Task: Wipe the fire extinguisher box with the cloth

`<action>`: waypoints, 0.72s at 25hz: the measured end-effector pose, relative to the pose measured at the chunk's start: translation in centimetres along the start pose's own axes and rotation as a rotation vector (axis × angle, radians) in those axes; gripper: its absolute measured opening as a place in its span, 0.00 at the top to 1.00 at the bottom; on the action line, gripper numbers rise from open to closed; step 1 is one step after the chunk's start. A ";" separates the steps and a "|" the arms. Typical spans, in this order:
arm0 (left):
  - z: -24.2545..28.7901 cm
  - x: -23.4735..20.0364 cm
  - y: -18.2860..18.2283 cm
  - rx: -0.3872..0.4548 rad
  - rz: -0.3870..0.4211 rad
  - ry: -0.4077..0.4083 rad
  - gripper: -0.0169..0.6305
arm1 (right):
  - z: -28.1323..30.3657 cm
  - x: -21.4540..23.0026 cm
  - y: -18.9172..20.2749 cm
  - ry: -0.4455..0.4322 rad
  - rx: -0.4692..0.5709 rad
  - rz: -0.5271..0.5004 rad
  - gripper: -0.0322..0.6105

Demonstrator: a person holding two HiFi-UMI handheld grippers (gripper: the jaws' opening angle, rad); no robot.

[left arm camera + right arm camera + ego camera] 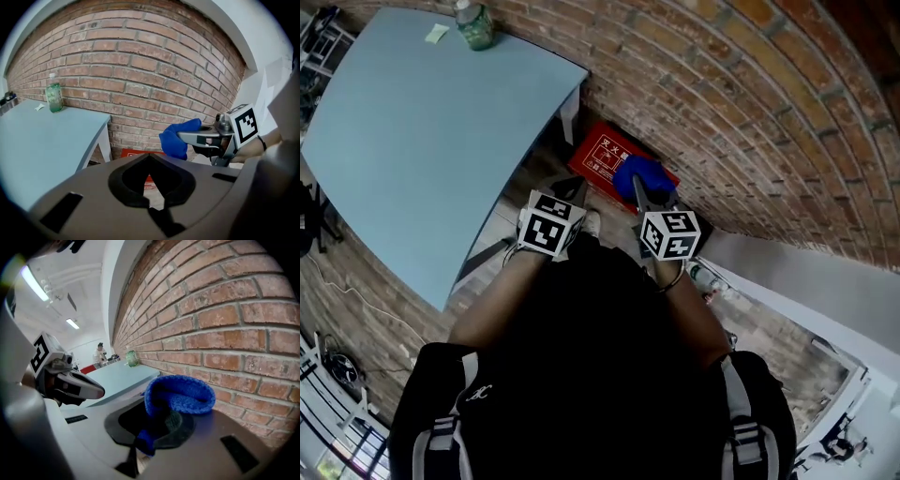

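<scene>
- Head view sets my left claw [573, 187] and right claw [639, 192] side by side at mid-frame. Each carries a marker cube [551, 228] faced with black-and-white squares.
- My right claw is clenched on the cloth [643, 174], a thick blue knitted piece with a soft, nubbly surface.
- Right gripper view shows the cloth bulging in a rounded fold over the dark, matte pads [183, 425], with a narrow tail pinched between them.
- My left claw is clenched on nothing. Left gripper view shows its black pads meeting at a point, with a slit of floor and a sliver of red behind them.
- The fire extinguisher box [605, 155] is a flat red rectangle just above the claws in the head view, at the foot of the brick wall [750, 94].
- The cloth overlaps the box's right end in the head view. I cannot tell whether it touches the box.
- White Chinese characters run in lines across the red face, with smaller print beneath. They are too small for me to read.
- The wall is rough red-brown brick with pale mortar lines.
- The table [412, 122] fills the upper left of the head view, with a smooth pale-blue top and a white leg.
- At its far edge stand a clear, green-tinted plastic bottle [474, 23] and a small yellowish note [437, 34].
</scene>
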State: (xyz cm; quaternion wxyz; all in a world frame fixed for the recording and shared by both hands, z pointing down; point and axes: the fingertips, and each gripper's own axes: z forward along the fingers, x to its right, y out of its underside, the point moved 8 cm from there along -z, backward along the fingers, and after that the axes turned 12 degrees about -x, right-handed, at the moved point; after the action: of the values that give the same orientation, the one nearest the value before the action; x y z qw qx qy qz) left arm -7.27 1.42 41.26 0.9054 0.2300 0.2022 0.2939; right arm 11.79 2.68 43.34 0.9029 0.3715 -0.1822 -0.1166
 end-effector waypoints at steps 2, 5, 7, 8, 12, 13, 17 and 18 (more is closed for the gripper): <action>0.1 -0.6 -0.5 0.000 -0.007 -0.005 0.98 | 1.8 0.9 -0.1 0.001 -0.043 -0.022 0.88; 0.1 -1.5 -0.3 -0.012 -0.029 -0.008 0.98 | 4.8 1.8 -0.2 0.021 -0.122 -0.038 0.88; 0.4 -2.2 0.2 -0.025 -0.052 -0.005 0.98 | 6.7 2.0 0.0 0.036 -0.170 -0.037 0.88; 0.6 -2.6 0.3 -0.029 -0.063 -0.004 0.98 | 7.6 2.0 -0.1 0.038 -0.185 -0.040 0.88; 0.3 -4.1 0.2 -0.037 -0.078 -0.015 0.98 | 11.2 1.1 -0.6 -0.002 -0.198 -0.054 0.88; 0.1 -4.5 0.2 -0.037 -0.078 -0.020 0.98 | 12.2 1.0 -0.8 -0.009 -0.194 -0.061 0.88; -0.7 -6.0 0.7 -0.041 -0.095 -0.039 0.98 | 17.1 1.1 -1.2 0.009 -0.240 -0.124 0.88; -0.7 -6.4 1.0 -0.044 -0.105 -0.045 0.98 | 18.4 1.3 -1.1 0.018 -0.266 -0.136 0.89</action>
State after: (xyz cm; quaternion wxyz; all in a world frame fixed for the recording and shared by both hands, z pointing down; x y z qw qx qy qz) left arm -12.85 -1.63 42.73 0.9288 0.2057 0.1870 0.2452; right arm 5.24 -10.10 55.03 0.9358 0.2610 -0.1313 -0.1972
